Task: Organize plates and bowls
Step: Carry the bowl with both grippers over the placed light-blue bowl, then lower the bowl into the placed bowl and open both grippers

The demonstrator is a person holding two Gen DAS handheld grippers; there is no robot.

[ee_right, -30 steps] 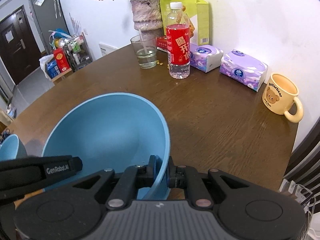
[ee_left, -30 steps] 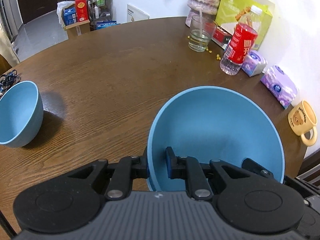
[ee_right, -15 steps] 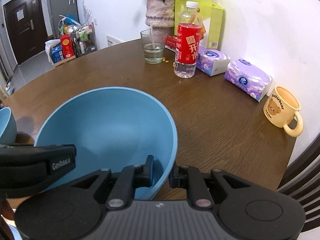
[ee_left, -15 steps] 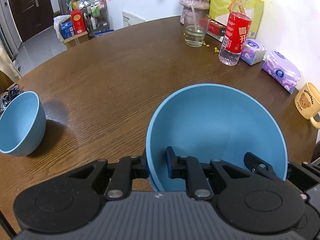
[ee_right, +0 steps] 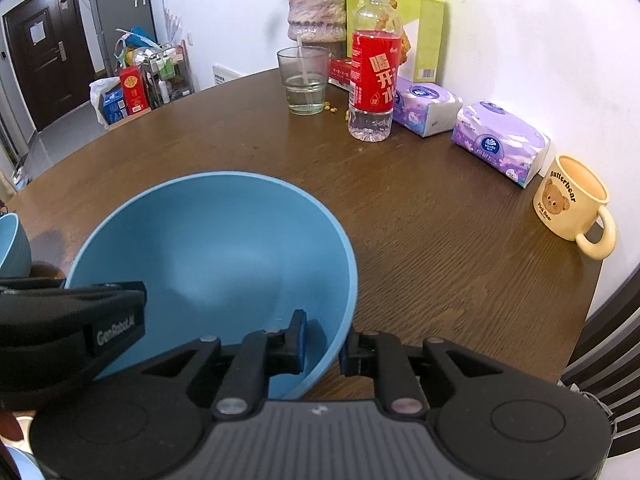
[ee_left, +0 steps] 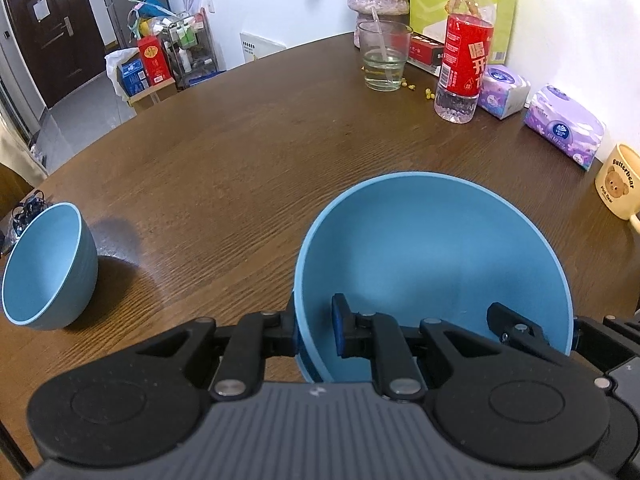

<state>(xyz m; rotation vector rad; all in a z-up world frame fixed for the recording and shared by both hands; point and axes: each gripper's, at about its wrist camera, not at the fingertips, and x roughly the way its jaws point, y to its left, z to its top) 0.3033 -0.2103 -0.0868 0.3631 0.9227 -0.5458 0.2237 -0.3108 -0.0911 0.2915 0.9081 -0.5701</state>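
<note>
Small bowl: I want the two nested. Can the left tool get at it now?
Probably not yet: the left tool is shut on the big bowl at its rim. Once freed, only bare table lies between it and the small bowl.

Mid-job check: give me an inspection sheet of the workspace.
Surface: brown wooden table.
Job's things: large blue bowl at the near edge; small blue bowl upright, far left.
Clutter: glass, bottle, tissue packs, mug along the wall.
Grippers: left gripper and right gripper shut on opposite rims of the large blue bowl.
Cables: dark tangle beside the small blue bowl, possibly wires.
Surroundings: door, storage rack.
</note>
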